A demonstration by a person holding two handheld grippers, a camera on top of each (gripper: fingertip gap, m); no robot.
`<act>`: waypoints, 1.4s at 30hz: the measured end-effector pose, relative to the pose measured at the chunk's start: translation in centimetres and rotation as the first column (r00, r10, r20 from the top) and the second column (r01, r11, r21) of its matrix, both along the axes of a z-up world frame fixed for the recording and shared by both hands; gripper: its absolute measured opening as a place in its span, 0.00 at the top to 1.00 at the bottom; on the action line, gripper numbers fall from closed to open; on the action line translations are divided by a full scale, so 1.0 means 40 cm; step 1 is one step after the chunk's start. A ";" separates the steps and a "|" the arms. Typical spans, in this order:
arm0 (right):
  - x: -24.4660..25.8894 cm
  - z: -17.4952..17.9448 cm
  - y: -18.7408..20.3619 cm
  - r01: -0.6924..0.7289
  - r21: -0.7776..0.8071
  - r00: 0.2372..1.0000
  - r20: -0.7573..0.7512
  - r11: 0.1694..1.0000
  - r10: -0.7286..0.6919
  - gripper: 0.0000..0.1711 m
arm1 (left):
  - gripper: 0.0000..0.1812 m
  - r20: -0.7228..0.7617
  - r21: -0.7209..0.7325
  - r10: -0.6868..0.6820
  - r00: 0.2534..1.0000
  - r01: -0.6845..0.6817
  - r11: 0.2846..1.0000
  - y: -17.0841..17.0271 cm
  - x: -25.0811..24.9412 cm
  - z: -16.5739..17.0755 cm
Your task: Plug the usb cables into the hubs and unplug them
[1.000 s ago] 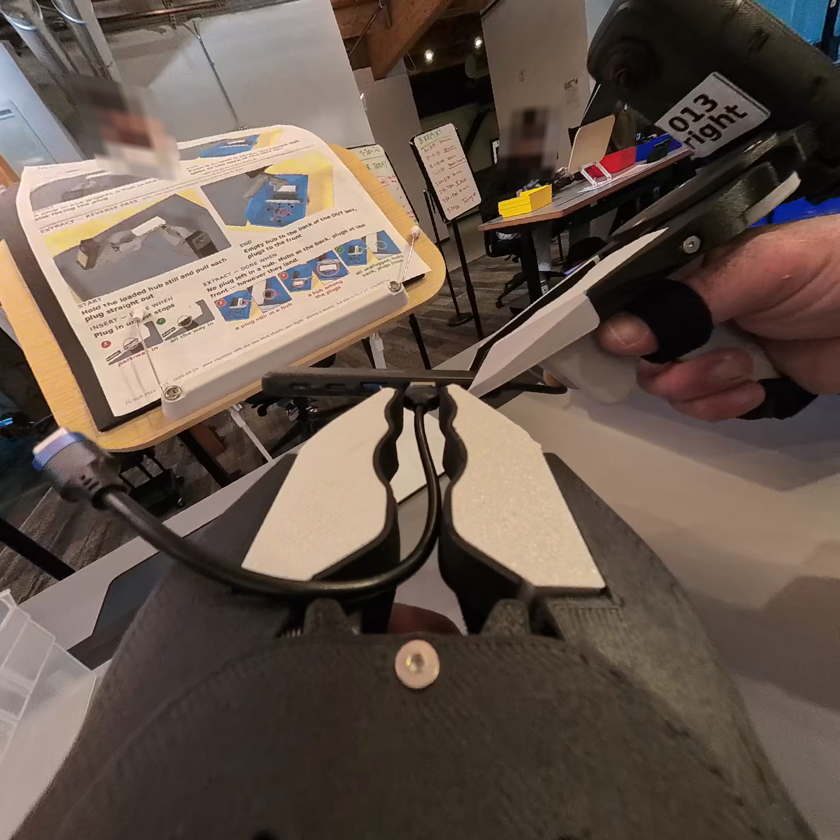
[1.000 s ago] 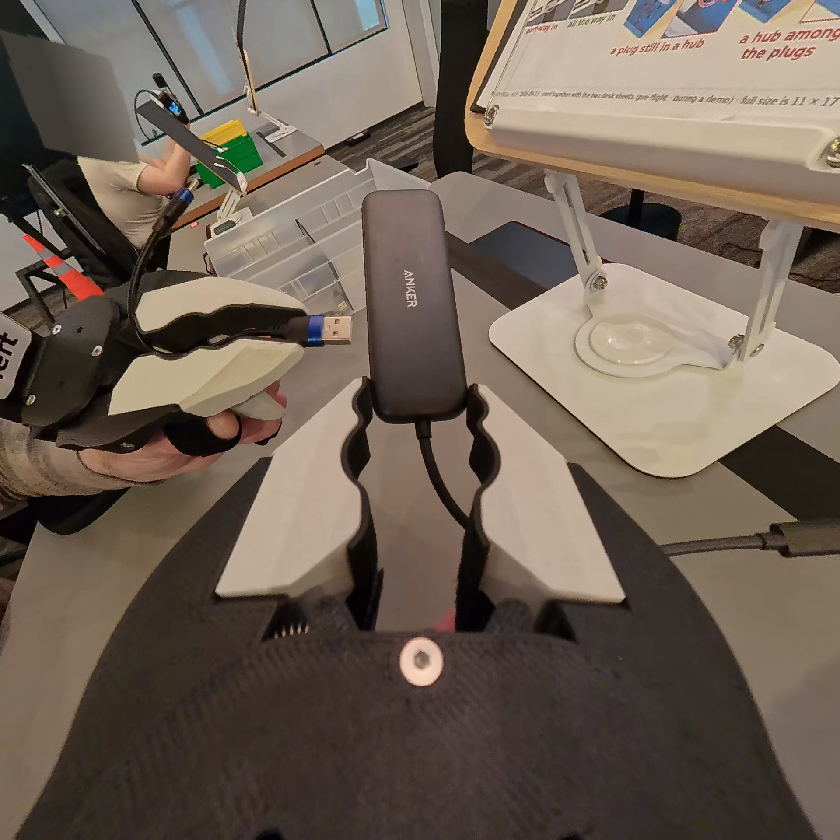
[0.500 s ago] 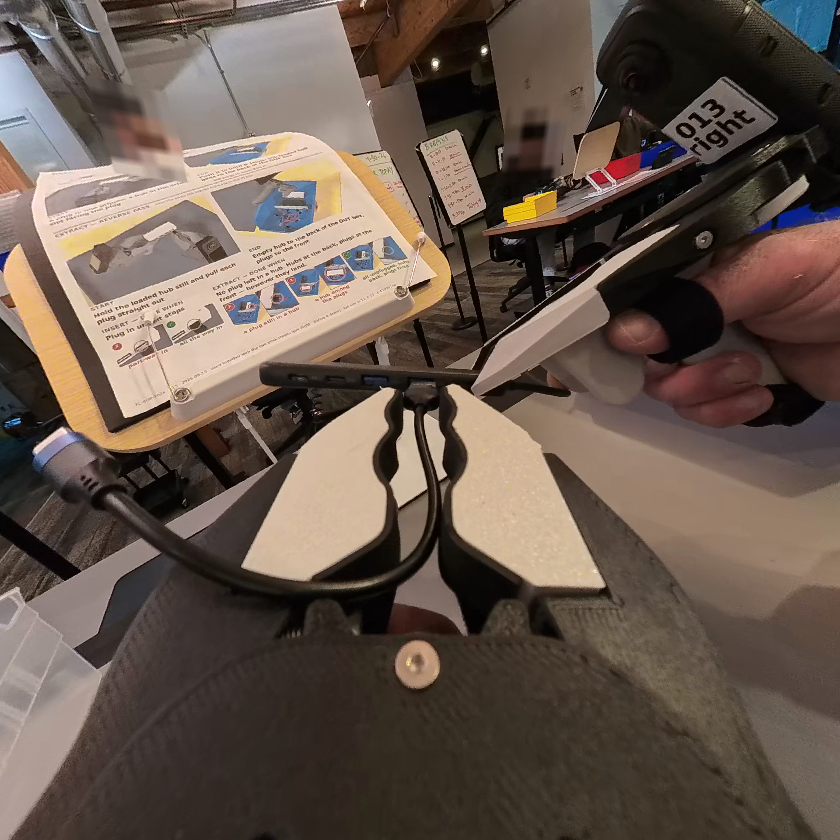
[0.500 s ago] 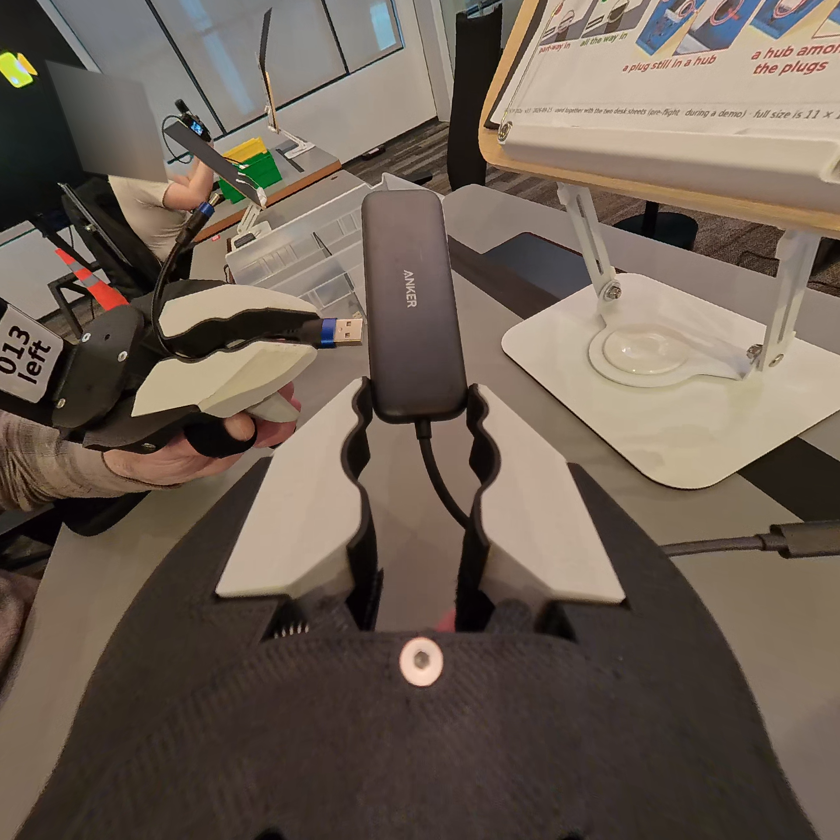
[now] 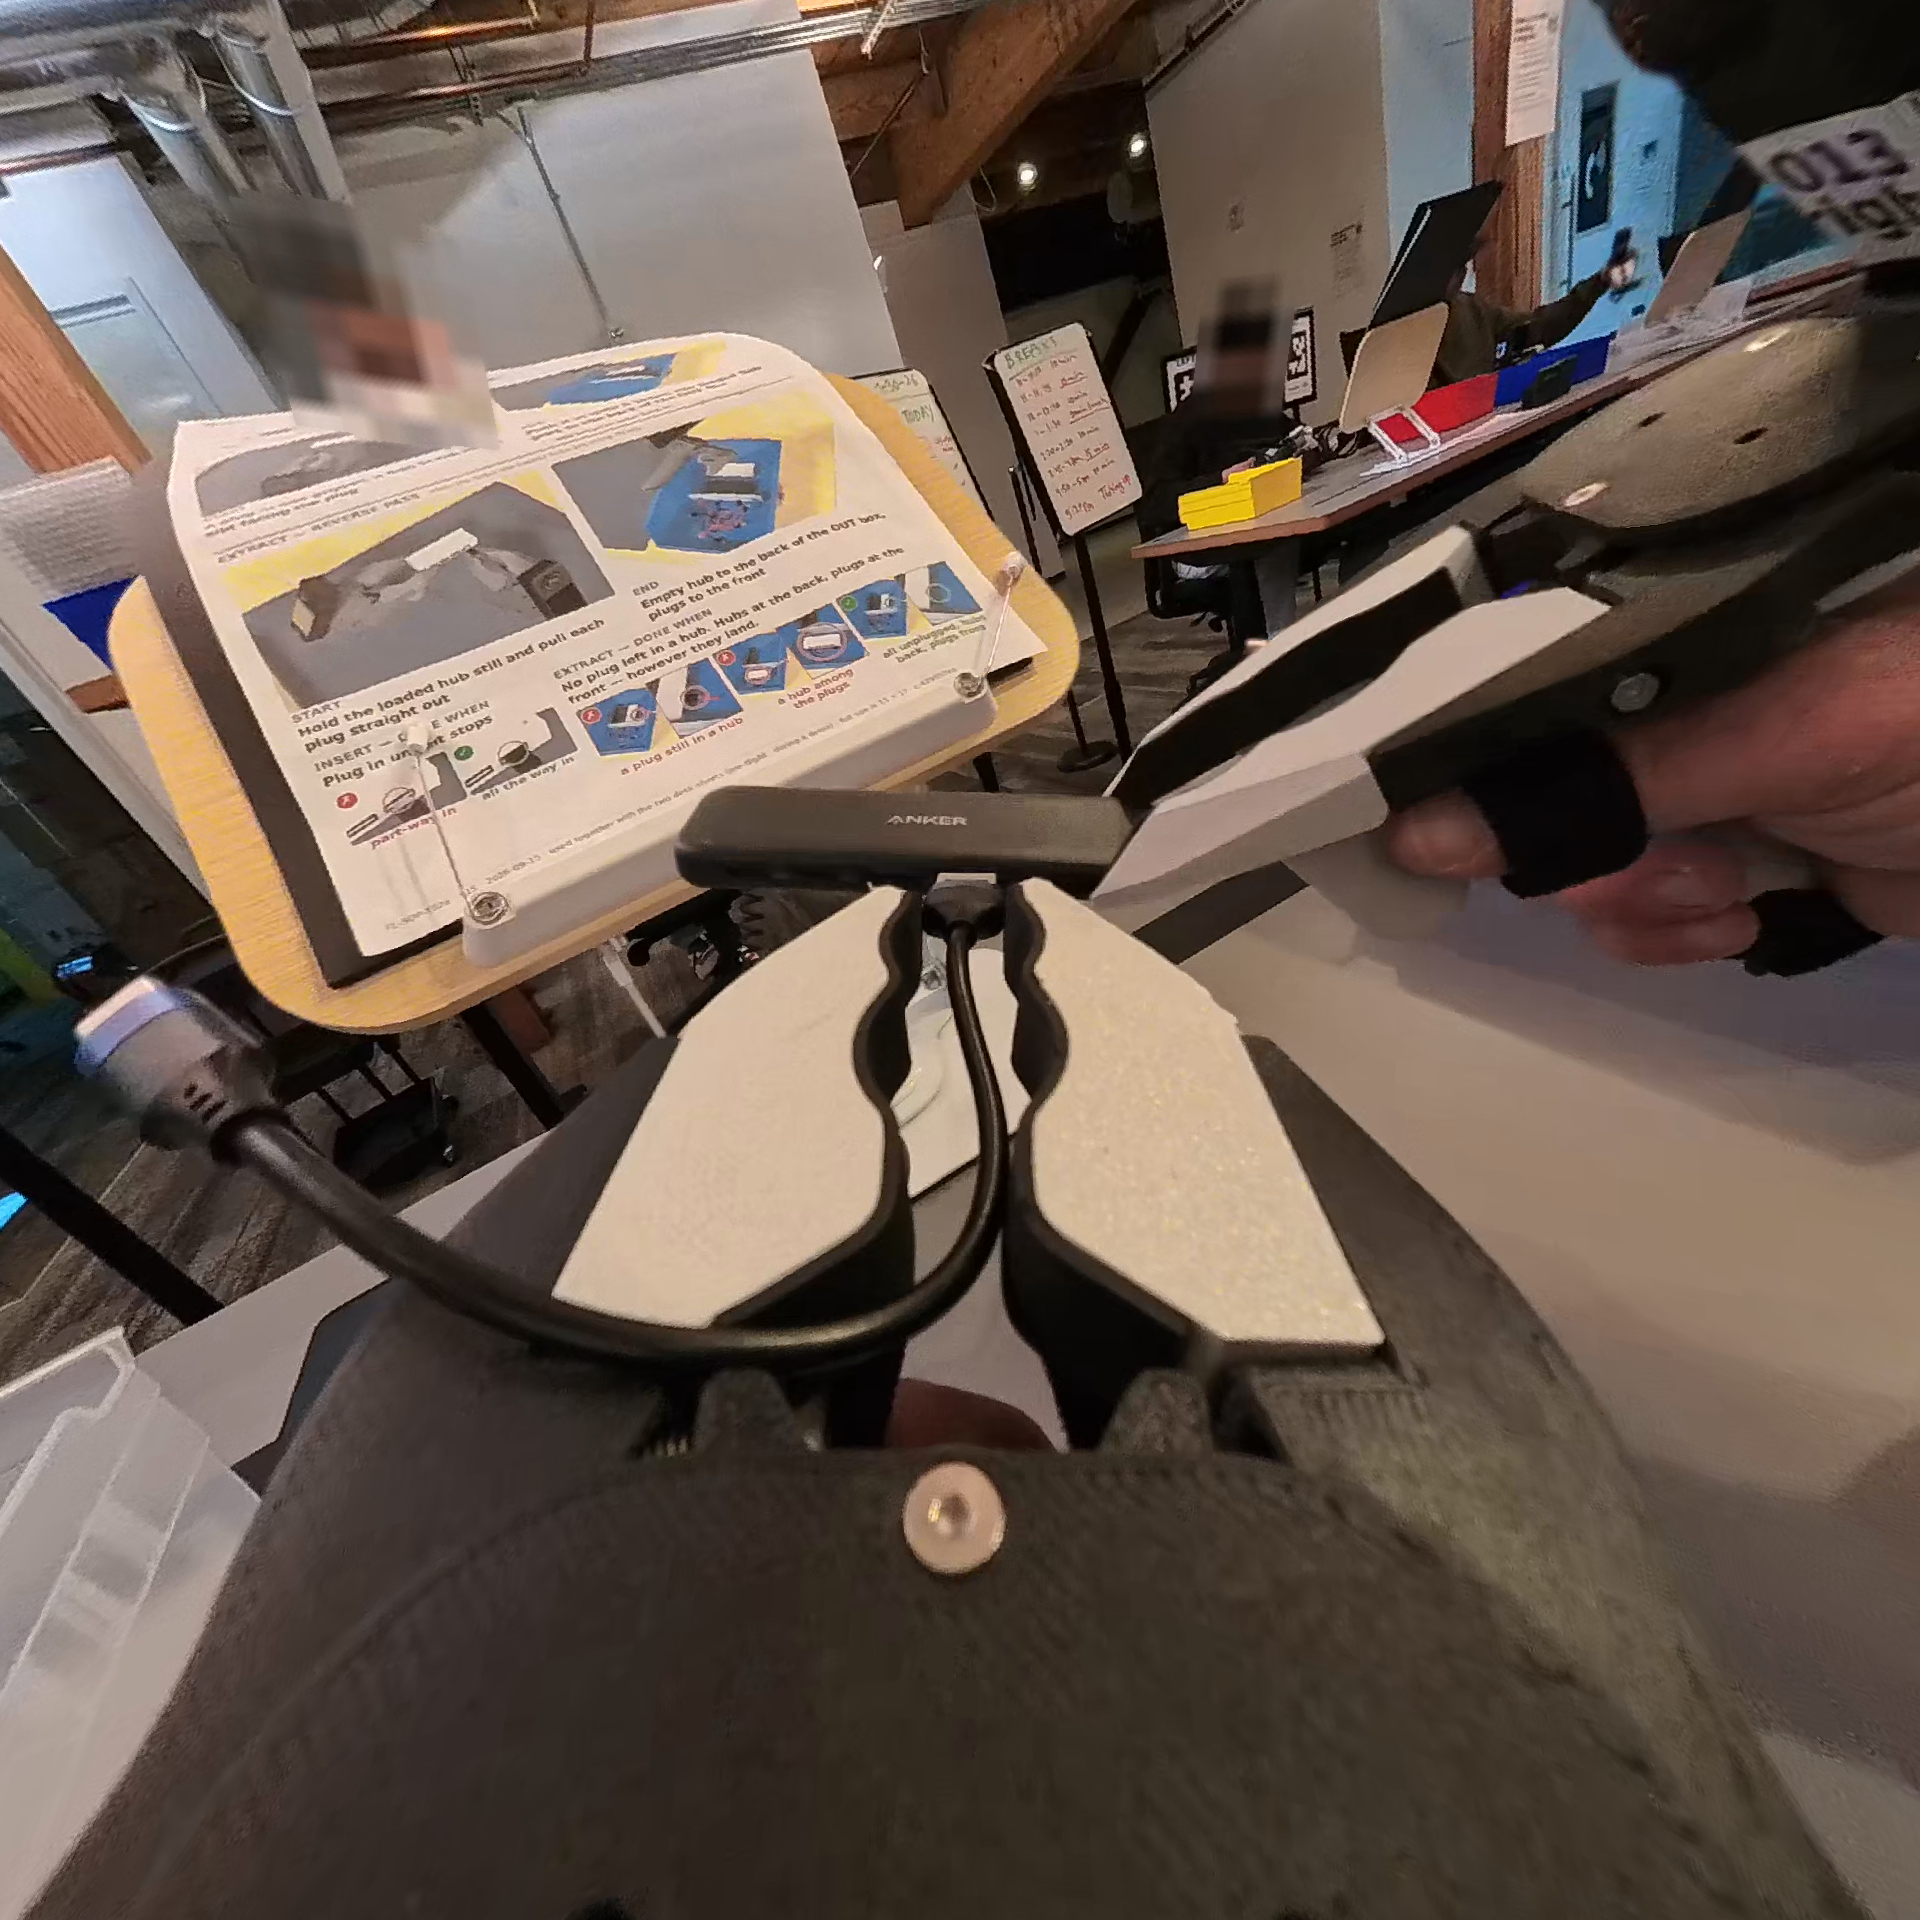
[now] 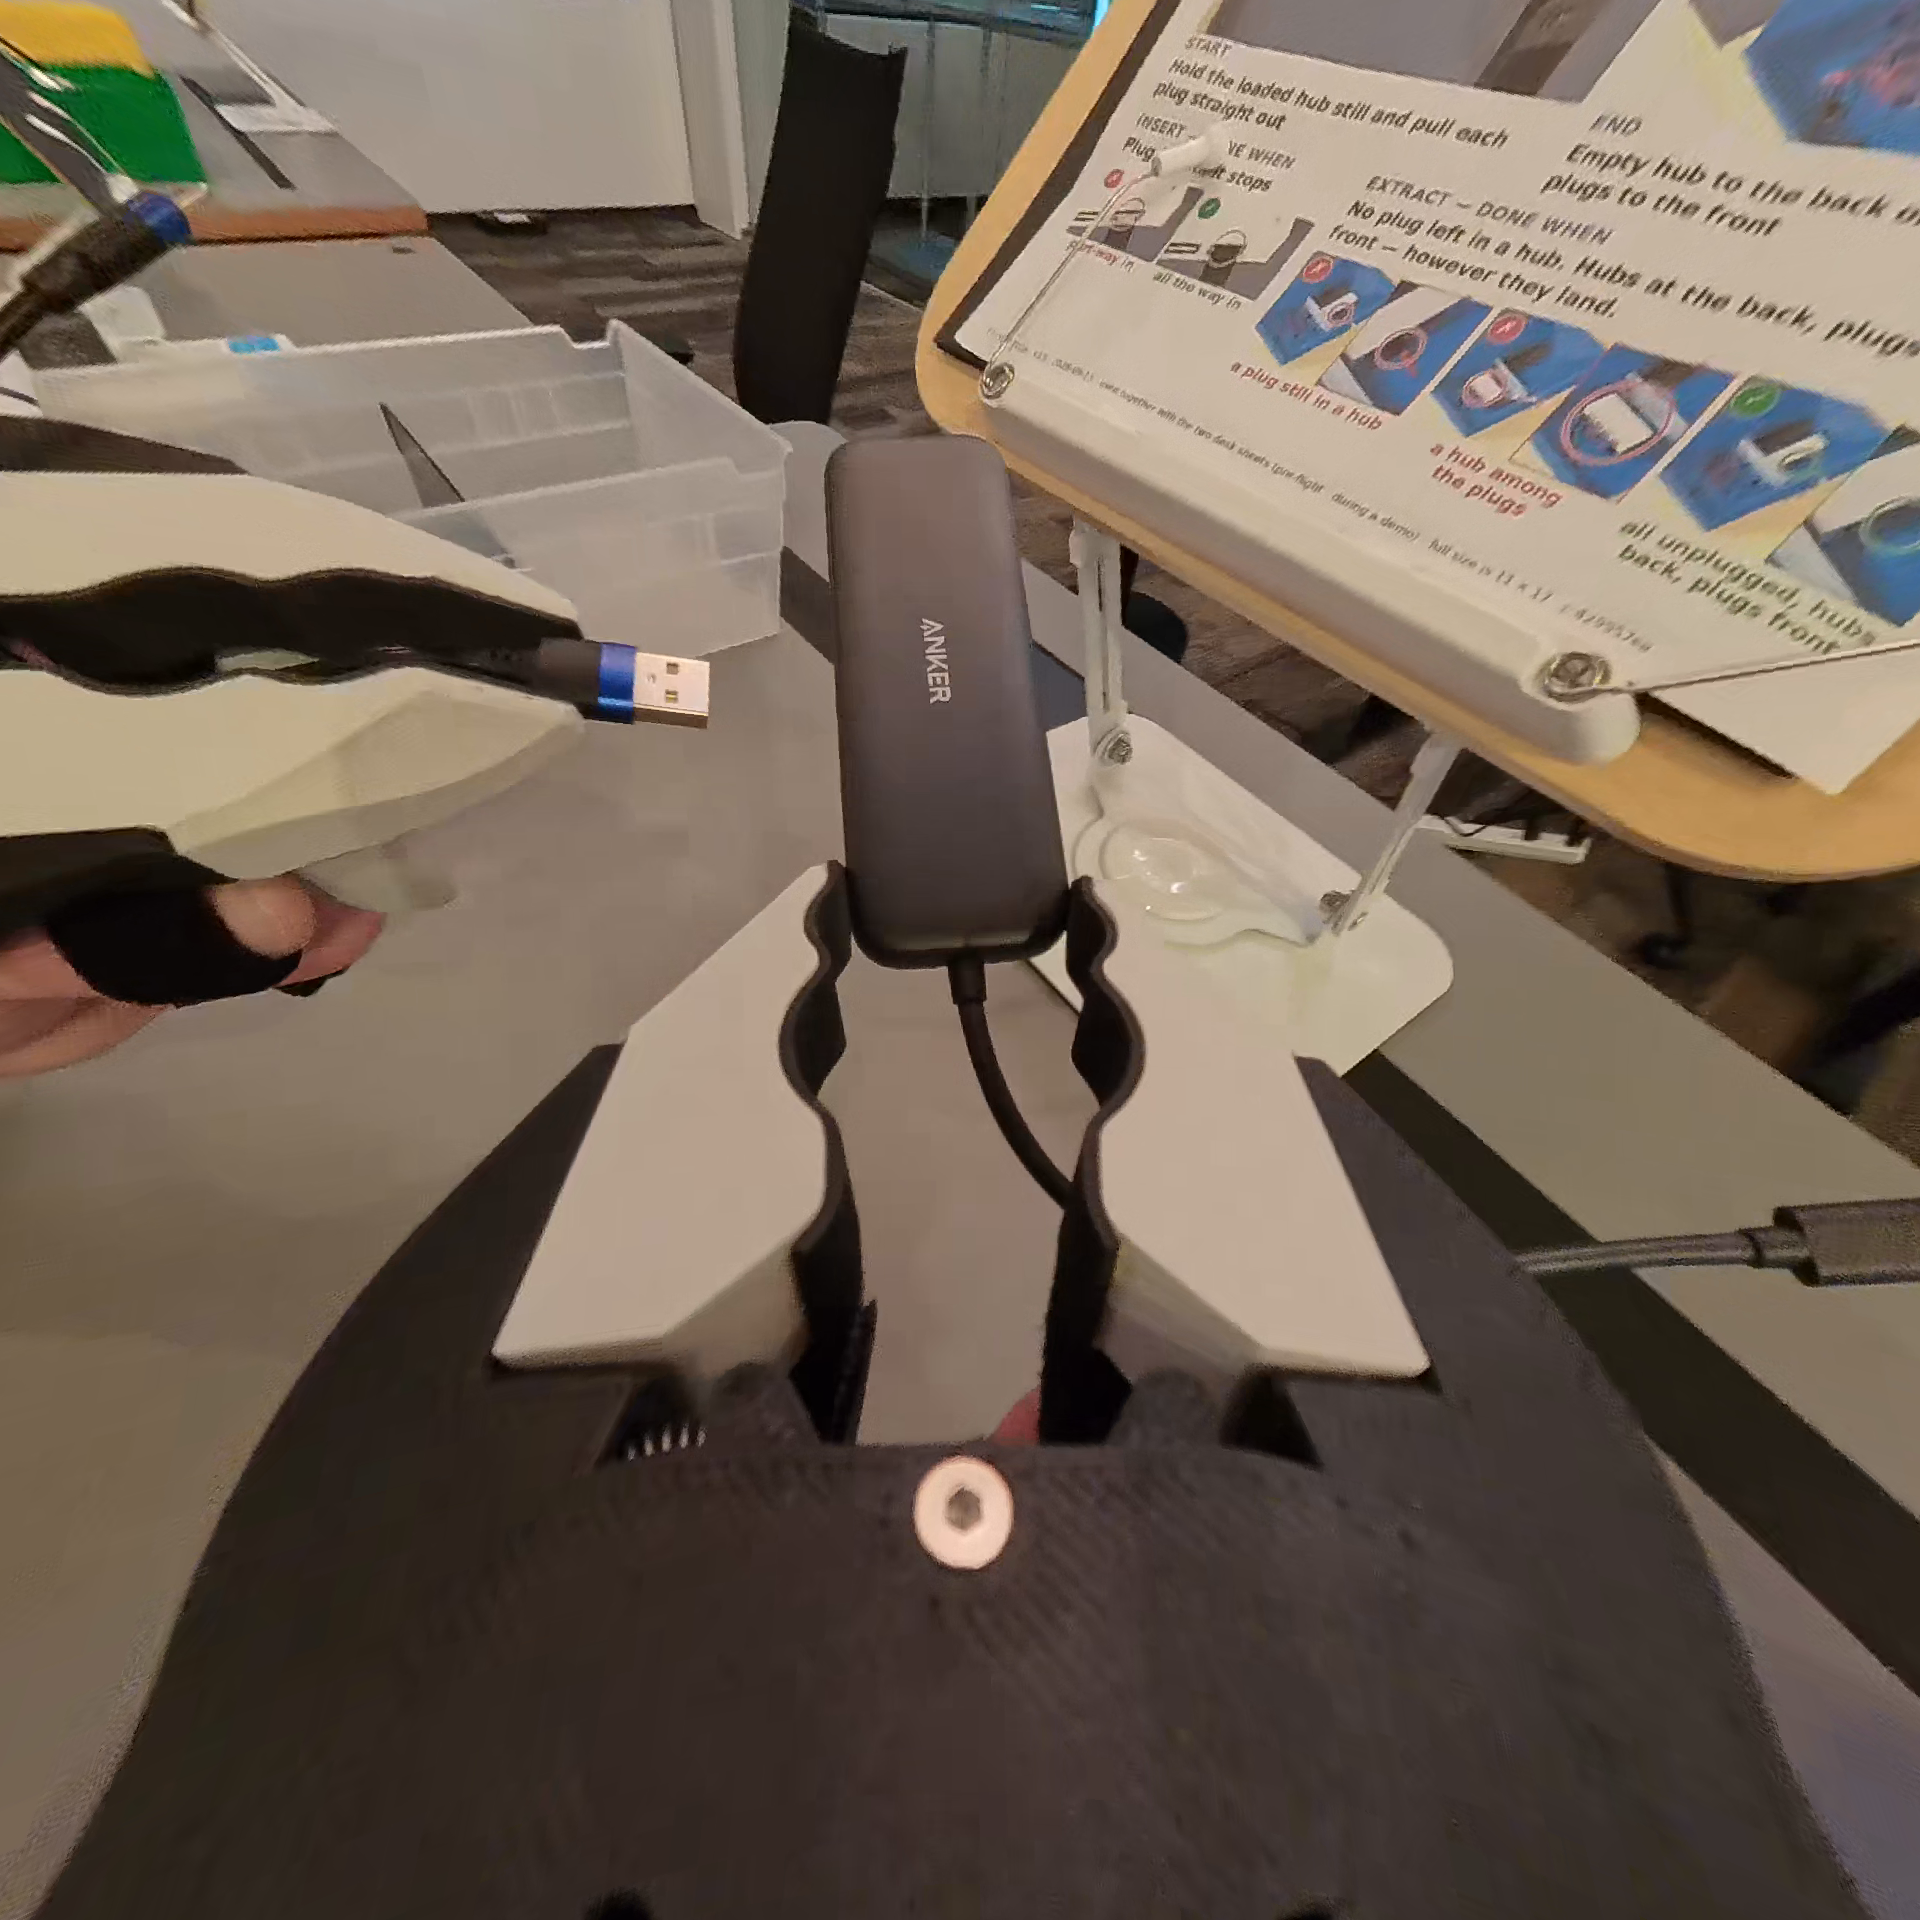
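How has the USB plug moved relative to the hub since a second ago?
Yes. In the right wrist view the USB plug sits lower along the hub, roughly level with its logo, with a wider gap.

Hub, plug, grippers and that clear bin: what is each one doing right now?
Hub: held up off the table, no plug in it.
Plug: held near the hub's side, not in.
Right gripper: shut on the hub.
Left gripper: shut on the plug.
Bin: open-topped, on the table.

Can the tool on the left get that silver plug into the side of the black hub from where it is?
Probably yes. The left tool holds the USB plug pointing at the hub, with only open air between them. The right tool grips the hub's near end, leaving that side uncovered.
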State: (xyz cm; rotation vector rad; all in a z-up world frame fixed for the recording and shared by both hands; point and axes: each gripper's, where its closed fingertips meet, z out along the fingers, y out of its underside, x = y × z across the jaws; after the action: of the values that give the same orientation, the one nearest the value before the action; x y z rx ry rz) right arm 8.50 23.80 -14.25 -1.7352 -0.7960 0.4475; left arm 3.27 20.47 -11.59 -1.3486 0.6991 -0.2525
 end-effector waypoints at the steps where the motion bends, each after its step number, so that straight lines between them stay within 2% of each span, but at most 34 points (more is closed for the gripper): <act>1: -0.002 0.003 0.002 0.013 0.018 1.000 0.009 1.000 -0.013 0.77 | 0.92 0.001 -0.004 0.004 1.000 -0.004 1.000 0.003 -0.003 -0.001; 6: -0.011 0.006 0.000 0.037 0.068 0.996 0.075 0.997 -0.042 0.77 | 0.92 -0.006 0.003 0.017 1.000 -0.017 1.000 0.011 -0.010 -0.003; 8: -0.014 0.006 -0.006 0.028 0.036 0.997 0.067 0.999 -0.031 0.77 | 0.92 -0.019 0.021 0.031 0.999 -0.031 0.999 0.018 -0.019 0.001; 13: -0.004 -0.029 -0.019 -0.011 -0.105 0.998 0.065 0.994 0.018 0.77 | 0.92 -0.141 0.168 0.079 0.987 -0.055 0.984 0.031 -0.043 0.016; 16: -0.003 -0.053 -0.030 -0.038 -0.152 0.994 0.098 0.988 0.053 0.77 | 0.92 -0.170 0.178 0.091 0.981 -0.060 0.982 0.042 -0.053 0.016; 19: -0.016 -0.088 -0.059 -0.098 -0.218 0.980 0.151 0.971 0.133 0.77 | 0.92 -0.241 0.129 0.080 0.967 -0.050 0.990 0.063 -0.055 -0.015; 22: -0.019 -0.140 -0.075 -0.122 -0.281 0.962 0.204 0.952 0.183 0.77 | 0.92 -0.349 0.004 0.014 0.937 -0.013 1.000 0.087 -0.050 -0.088; 29: -0.031 -0.258 -0.105 -0.223 -0.380 0.921 0.218 0.898 0.321 0.77 | 0.92 -0.523 -0.170 -0.121 0.844 0.036 0.985 0.098 -0.043 -0.240; 35: -0.030 -0.343 -0.119 -0.233 -0.449 0.893 0.254 0.863 0.373 0.77 | 0.92 -0.635 -0.231 -0.220 0.740 0.089 0.969 0.067 -0.021 -0.323; 42: -0.023 -0.380 -0.115 -0.243 -0.420 0.865 0.315 0.874 0.391 0.77 | 0.92 -0.673 -0.278 -0.260 0.692 0.088 0.957 0.064 -0.026 -0.381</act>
State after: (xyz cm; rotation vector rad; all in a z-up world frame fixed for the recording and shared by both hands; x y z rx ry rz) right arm 7.57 19.22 -29.45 -2.0841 -1.3809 0.5050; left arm 2.23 23.02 -26.81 -1.6045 1.4967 0.0586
